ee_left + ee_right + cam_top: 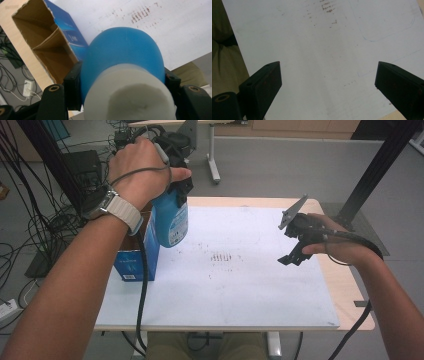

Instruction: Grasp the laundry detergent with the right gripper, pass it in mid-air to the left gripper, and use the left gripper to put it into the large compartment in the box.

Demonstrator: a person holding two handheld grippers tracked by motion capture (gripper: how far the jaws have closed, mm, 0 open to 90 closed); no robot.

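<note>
A blue bottle (171, 222) with a white cap (128, 97) hangs in the air over the table's left side, just right of an open blue cardboard box (134, 257). My left gripper (175, 185) is shut on the bottle near its top; in the left gripper view the black jaws press on both sides of the blue bottle (122, 53), with the box (45, 47) open and empty beyond it. My right gripper (295, 255) hovers over the right side of the white sheet (225, 270), open, with nothing between its fingers (265, 82).
The white sheet (317, 62) carries dark smudges (222, 257) at its middle and faint pen outlines. Bare wooden table edge (345, 285) shows at the right. Cables and black frame posts (372, 165) stand beside and behind the table.
</note>
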